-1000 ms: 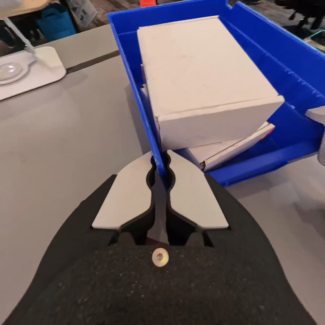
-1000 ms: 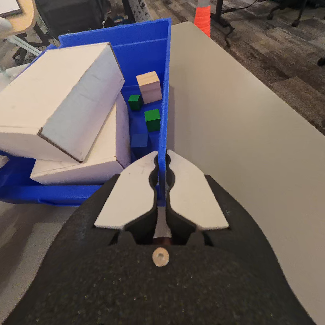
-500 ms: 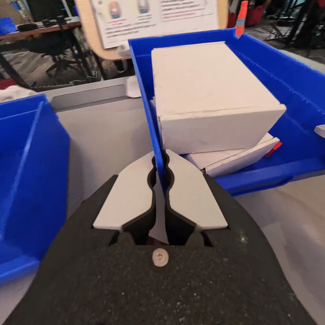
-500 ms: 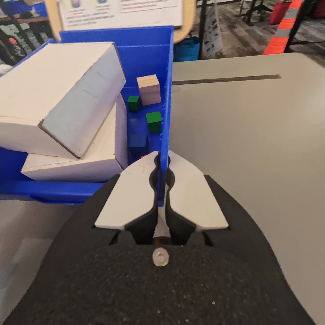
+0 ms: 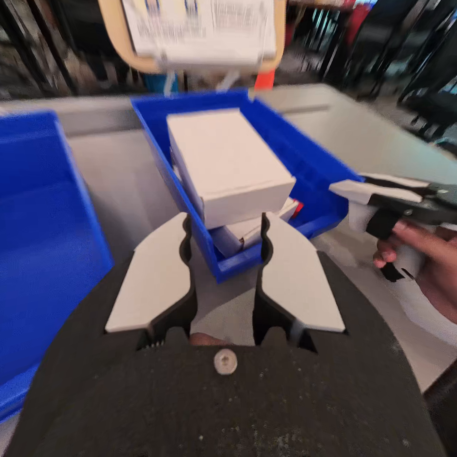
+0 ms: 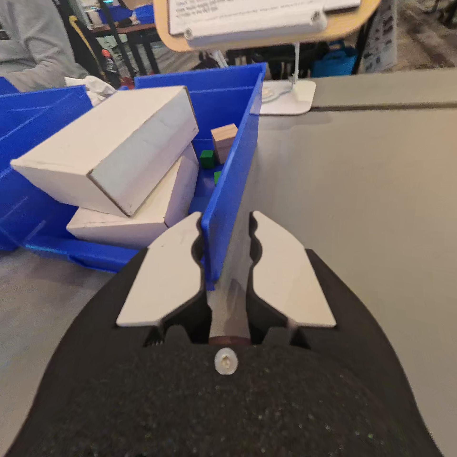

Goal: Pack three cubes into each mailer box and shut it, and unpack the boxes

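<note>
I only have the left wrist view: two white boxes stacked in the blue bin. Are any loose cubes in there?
Observer: Yes. Behind the boxes, along the bin's right wall, a wooden block stands with a green cube beside it.
Operator: Just one green?
Observer: No, a second green cube shows partly behind that wall, nearer the tongs.
Operator: Are the right tongs gripping the wall?
Observer: No. The right tongs are open, with one finger on each side of it.
</note>
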